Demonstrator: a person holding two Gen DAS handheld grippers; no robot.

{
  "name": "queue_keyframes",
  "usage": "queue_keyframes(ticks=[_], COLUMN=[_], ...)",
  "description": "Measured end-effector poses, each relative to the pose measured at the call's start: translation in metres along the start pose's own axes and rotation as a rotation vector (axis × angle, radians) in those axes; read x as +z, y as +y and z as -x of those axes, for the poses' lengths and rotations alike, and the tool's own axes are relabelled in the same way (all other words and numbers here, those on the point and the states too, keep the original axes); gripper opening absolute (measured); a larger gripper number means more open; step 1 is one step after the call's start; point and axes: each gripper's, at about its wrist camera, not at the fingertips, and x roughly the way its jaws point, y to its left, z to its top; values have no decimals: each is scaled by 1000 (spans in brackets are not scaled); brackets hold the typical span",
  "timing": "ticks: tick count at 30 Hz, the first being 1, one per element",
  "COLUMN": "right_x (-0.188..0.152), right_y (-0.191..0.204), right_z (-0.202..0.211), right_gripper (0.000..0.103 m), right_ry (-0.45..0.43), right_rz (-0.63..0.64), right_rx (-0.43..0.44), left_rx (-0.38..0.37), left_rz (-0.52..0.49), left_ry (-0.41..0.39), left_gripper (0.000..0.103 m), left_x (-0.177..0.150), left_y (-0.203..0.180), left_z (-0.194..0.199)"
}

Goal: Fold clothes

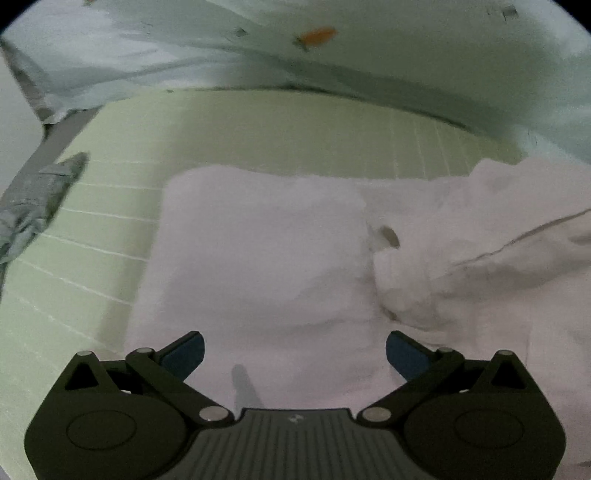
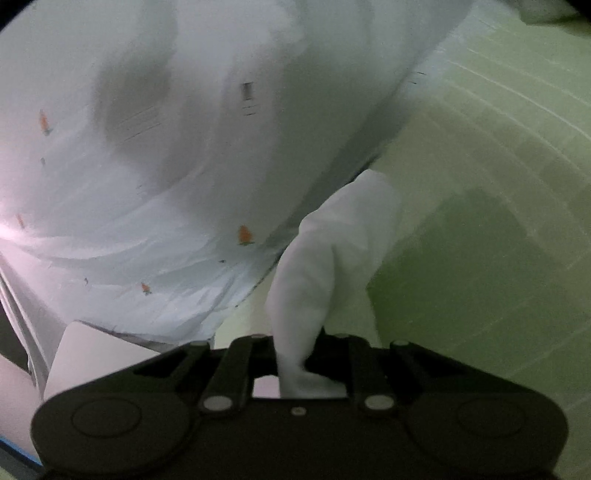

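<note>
A white garment [image 1: 258, 251] lies on the green gridded mat [image 1: 258, 129], partly folded into a flat block, with a bunched sleeve and collar part [image 1: 480, 236] to the right. My left gripper [image 1: 294, 354] hovers just above its near side, jaws wide open, blue pads [image 1: 184, 354] empty. In the right wrist view my right gripper [image 2: 295, 354] is shut on a bunched strip of the white garment [image 2: 332, 258], which rises from between the jaws over the mat [image 2: 480, 221].
A pale blue cloth with small orange carrot prints [image 1: 317, 35] lies along the far side of the mat and fills the left of the right wrist view [image 2: 147, 166]. Grey tape strips [image 1: 40, 199] sit at the mat's left edge.
</note>
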Motion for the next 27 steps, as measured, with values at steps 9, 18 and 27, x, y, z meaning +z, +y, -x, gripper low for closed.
queue_keyframes(ticks=[9, 18, 27], right_x=[-66, -185, -174], right_y=[106, 139, 135], right_z=[-55, -169, -146], right_gripper=[15, 19, 26], right_ry=[49, 236, 250], right_rz=[198, 423, 313], right_rx=[-27, -243, -209], left_rx=[22, 55, 12], left_rz=[77, 113, 137], left_ry=[-23, -6, -42], left_gripper=[103, 103, 103], left_x=[-27, -53, -41], left_y=[89, 182, 199], left_z=[29, 43, 54])
